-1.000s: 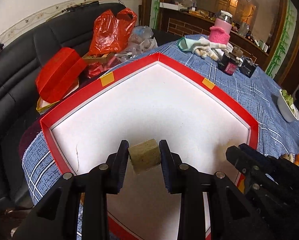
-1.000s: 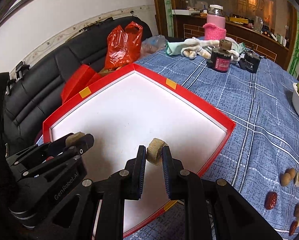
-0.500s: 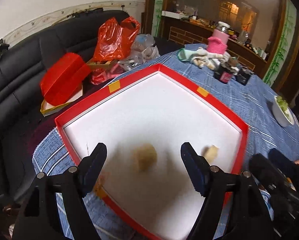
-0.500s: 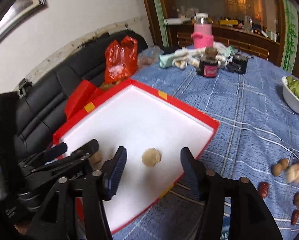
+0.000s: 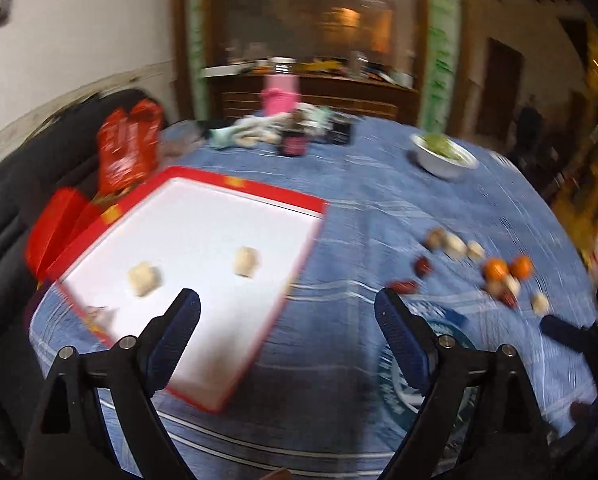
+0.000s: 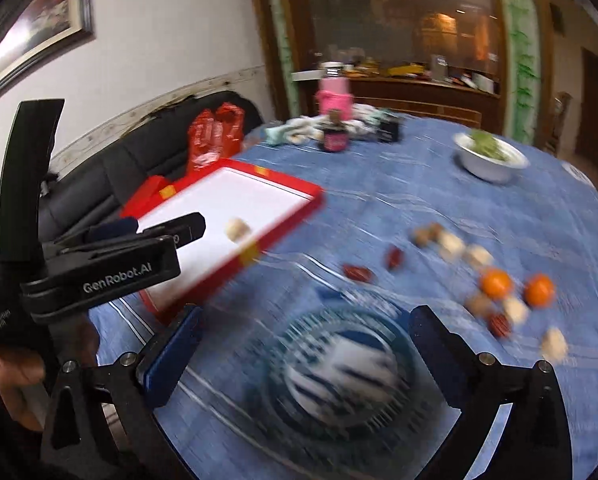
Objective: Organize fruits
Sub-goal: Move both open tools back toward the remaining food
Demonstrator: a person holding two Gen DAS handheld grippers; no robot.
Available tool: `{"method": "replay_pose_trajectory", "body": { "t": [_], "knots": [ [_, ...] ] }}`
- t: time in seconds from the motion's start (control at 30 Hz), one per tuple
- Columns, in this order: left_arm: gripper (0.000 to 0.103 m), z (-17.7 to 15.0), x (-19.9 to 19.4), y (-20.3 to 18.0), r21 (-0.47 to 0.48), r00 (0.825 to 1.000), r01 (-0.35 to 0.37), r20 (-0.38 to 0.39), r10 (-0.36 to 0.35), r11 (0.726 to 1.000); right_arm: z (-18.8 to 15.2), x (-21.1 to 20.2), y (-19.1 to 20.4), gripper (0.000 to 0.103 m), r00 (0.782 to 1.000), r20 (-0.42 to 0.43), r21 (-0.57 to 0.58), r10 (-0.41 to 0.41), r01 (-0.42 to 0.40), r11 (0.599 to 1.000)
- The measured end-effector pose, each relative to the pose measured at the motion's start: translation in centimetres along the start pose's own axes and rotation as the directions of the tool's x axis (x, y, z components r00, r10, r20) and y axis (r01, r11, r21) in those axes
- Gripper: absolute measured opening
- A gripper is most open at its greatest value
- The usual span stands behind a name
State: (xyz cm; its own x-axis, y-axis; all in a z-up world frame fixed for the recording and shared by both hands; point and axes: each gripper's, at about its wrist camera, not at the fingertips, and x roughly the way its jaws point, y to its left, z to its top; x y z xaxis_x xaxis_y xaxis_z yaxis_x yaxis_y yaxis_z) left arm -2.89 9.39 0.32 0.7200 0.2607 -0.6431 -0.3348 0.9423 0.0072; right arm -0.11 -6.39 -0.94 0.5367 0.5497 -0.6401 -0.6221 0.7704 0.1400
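Both pictures are blurred. The left gripper (image 5: 287, 320) has its jaws wide and opening, nothing between them; beyond its left jaw lies the red-rimmed white tray (image 5: 315, 204), holding two pale, roughly cube-shaped fruit pieces (image 5: 143, 278) (image 5: 246, 261), well apart from each other. The right gripper (image 6: 305, 340) is likewise wide and opening, empty, above a round blue-and-white print on the blue tablecloth (image 6: 399, 200). Beyond its right jaw lies a loose scatter: two small oranges (image 6: 497, 283) (image 6: 539, 289), dark red dates (image 6: 357, 272), pale chunks (image 6: 451, 245) and a brownish piece. A white bowl (image 6: 491, 164) with greens sits farther off.
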Motion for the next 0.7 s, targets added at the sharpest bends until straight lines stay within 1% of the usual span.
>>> {"method": "replay_pose_trajectory", "body": {
  "t": [0.07,0.23,0.33,0.43,0.53,0.7],
  "knots": [
    [0.091,-0.5,0.1,-1.4,0.035,1.0,0.023,-0.014,-0.023,0.999,-1.3,-1.4,-2.5,0.103,0.998,0.001,0.048,-0.063,0.063,0.997],
    [0.091,-1.5,0.7,-4.6,0.084,0.996,0.073,-0.059,-0.069,0.994,-3.0,-4.0,-7.1,0.103,0.988,0.003,0.15,-0.155,0.153,0.977],
    [0.091,-1.8,0.7,-5.9,0.108,0.994,0.091,-0.067,-0.084,0.99,-3.4,-4.3,-8.6,0.103,0.982,-0.009,0.179,-0.187,0.185,0.966],
    [0.091,-1.9,0.4,-6.9,0.128,0.993,0.108,-0.068,-0.1,0.986,-3.5,-4.4,-9.2,0.103,0.982,-0.001,0.191,-0.191,0.188,0.963],
    [0.09,-1.8,0.6,-7.5,0.125,0.991,0.12,-0.077,-0.111,0.985,-3.4,-4.3,-9.6,0.103,0.98,0.0,0.194,-0.198,0.194,0.962],
    [0.09,-1.5,1.1,-8.3,0.109,0.986,0.145,-0.095,-0.135,0.983,-3.2,-4.7,-10.8,0.103,0.973,-0.01,0.201,-0.232,0.23,0.952]
  ]
}}
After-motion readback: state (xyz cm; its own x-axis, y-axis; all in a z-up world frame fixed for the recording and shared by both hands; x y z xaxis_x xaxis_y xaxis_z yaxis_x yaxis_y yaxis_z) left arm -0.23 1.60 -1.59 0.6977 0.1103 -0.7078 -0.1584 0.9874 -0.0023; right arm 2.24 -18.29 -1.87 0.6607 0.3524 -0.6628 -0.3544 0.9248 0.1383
